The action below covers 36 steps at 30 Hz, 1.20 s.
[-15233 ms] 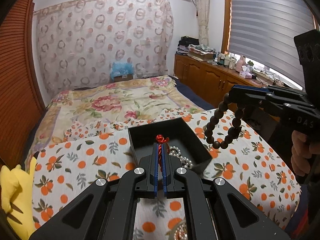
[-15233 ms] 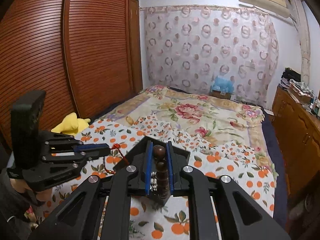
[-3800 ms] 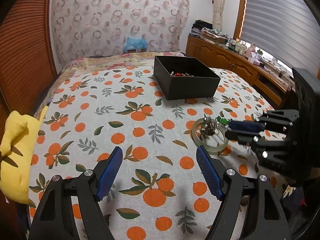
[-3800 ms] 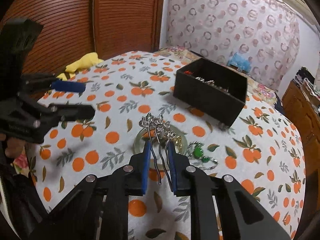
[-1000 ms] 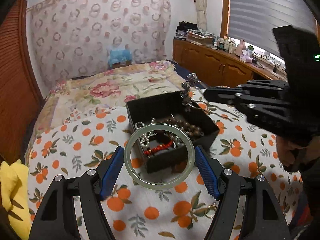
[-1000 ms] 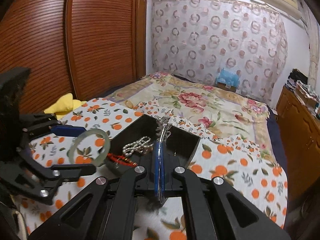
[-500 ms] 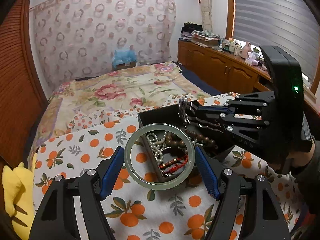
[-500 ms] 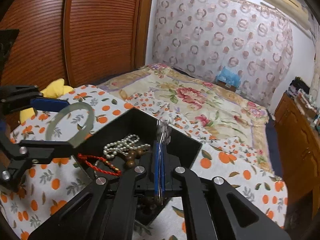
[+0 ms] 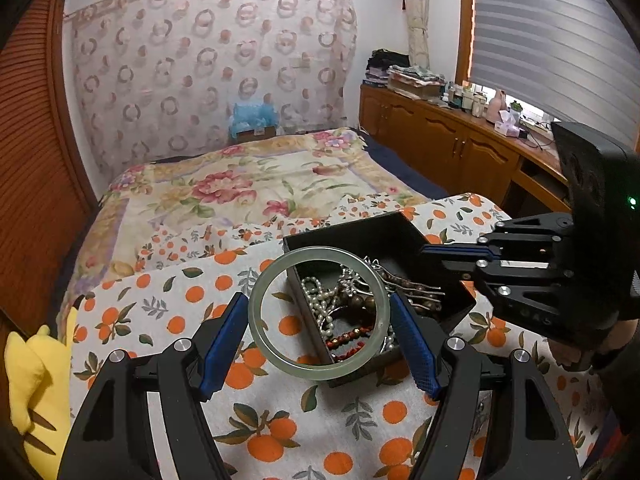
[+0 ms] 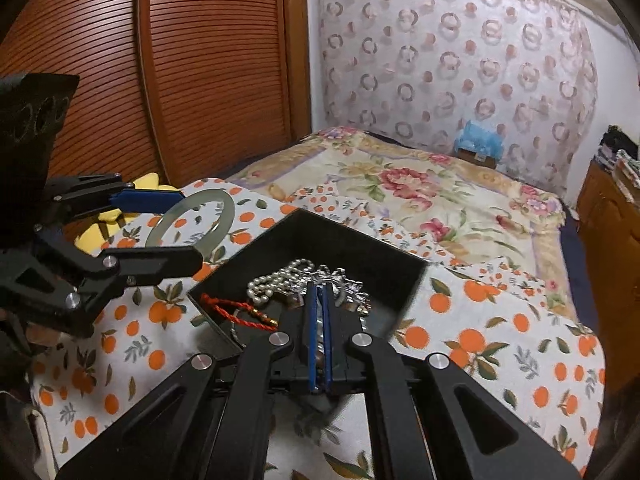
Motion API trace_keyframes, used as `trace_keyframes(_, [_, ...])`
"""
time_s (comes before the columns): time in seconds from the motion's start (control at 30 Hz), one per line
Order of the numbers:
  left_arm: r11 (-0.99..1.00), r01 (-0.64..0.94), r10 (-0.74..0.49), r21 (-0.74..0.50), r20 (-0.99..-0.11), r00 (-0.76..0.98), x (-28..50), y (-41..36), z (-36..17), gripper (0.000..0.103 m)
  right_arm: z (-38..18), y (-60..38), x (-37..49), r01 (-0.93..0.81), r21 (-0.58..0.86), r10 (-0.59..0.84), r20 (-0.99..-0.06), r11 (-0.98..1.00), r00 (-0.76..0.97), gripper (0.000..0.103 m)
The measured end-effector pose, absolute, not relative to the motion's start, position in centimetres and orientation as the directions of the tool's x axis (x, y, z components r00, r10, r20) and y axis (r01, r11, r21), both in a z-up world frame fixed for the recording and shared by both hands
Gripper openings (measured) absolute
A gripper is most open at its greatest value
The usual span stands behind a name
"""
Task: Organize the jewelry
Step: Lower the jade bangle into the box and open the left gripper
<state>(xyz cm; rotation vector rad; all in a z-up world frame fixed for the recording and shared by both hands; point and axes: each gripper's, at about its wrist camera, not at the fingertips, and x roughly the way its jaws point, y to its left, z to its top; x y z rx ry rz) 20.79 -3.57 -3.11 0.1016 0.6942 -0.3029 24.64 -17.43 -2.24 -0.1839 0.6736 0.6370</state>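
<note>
1. The left gripper (image 9: pixel 320 330) clasps a smooth, translucent pale-green bangle (image 9: pixel 319 312) above the near edge of the black box (image 9: pixel 448 276)
2. The right gripper (image 10: pixel 319 312) pinches a spiky silver hairpin (image 10: pixel 340 278) over beaded strands inside the box, on an orange-print bedspread (image 9: pixel 168 312)

The left tongs (image 9: pixel 320 336) hold a bangle (image 9: pixel 318 312) above the jewelry box's (image 9: pixel 384 232) near-left corner; the right tongs (image 10: pixel 319 300) reach into that box on the bed (image 9: pixel 240 200).

Left tongs (image 9: pixel 320 334) grip jade bangle (image 9: pixel 318 312) – above black box (image 9: pixel 384 228)
</note>
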Motion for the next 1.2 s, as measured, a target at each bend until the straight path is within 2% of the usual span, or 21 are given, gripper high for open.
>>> trace_keyframes(0.43, [0.933, 0.359, -0.243, 0.032, -0.679, 0.693, 22.7, -6.8, -4.3, 0.069, -2.7, -21.6, 23.9, -0.504, 0.041, 0.413, -0.633, 0.863, 0.654, 0.004])
trace_keyframes(1.2, [0.935, 0.351, -0.212, 0.056, -0.704, 0.677, 24.3, -8.6, -5.9, 0.069, -3.3, -23.4, 21.4, -0.477, 0.057, 0.4, -0.639, 0.877, 0.658, 0.004])
